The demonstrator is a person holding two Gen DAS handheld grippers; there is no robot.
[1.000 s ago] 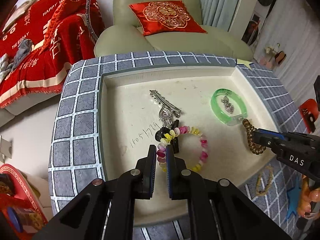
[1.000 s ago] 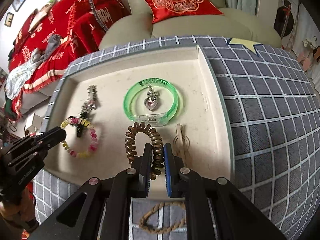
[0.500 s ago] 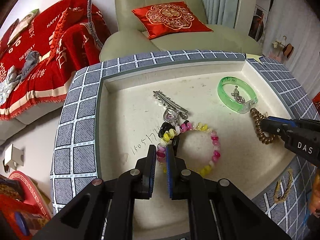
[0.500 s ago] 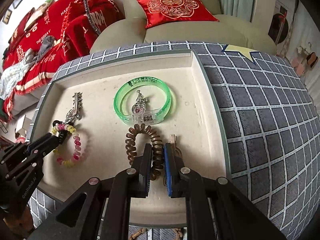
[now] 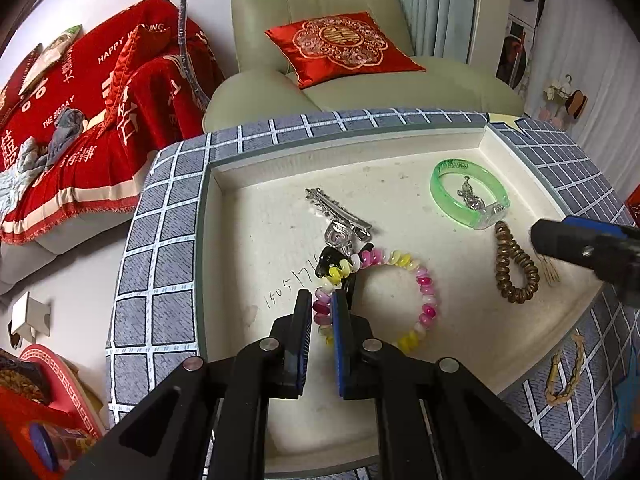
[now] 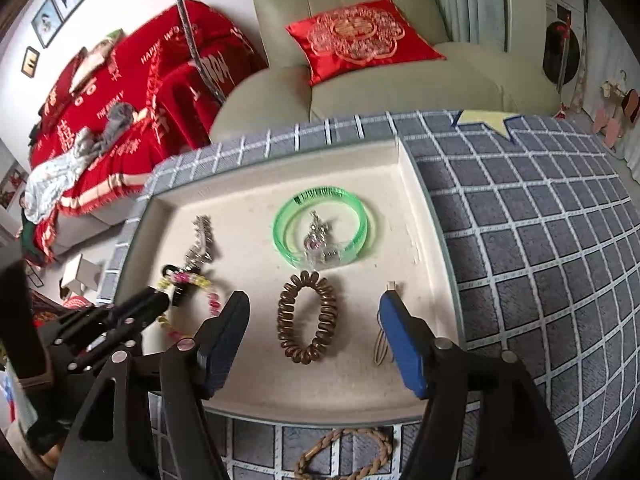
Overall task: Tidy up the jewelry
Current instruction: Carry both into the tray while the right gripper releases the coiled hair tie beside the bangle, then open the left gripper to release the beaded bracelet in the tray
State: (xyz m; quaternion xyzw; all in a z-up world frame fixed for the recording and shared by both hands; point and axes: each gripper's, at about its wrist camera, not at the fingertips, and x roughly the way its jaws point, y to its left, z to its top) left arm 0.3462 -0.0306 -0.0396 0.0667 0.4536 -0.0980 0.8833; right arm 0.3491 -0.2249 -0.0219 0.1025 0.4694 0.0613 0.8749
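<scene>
On a shallow cream tray set on grid-patterned blue cloth, the left gripper is clenched on a pink-and-yellow beaded bracelet, near the tray's left side. The right gripper is spread wide, its fingers either side of a brown coil hair tie lying loose on the tray. Behind the coil sits a green bangle ringing a silver charm.

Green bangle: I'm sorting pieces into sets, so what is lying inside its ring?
Inside the green bangle lies a silver pendant with a pink stone, resting on the tray floor. Its lower end overlaps the bangle's clear section, so what lies beneath cannot be seen.
</scene>
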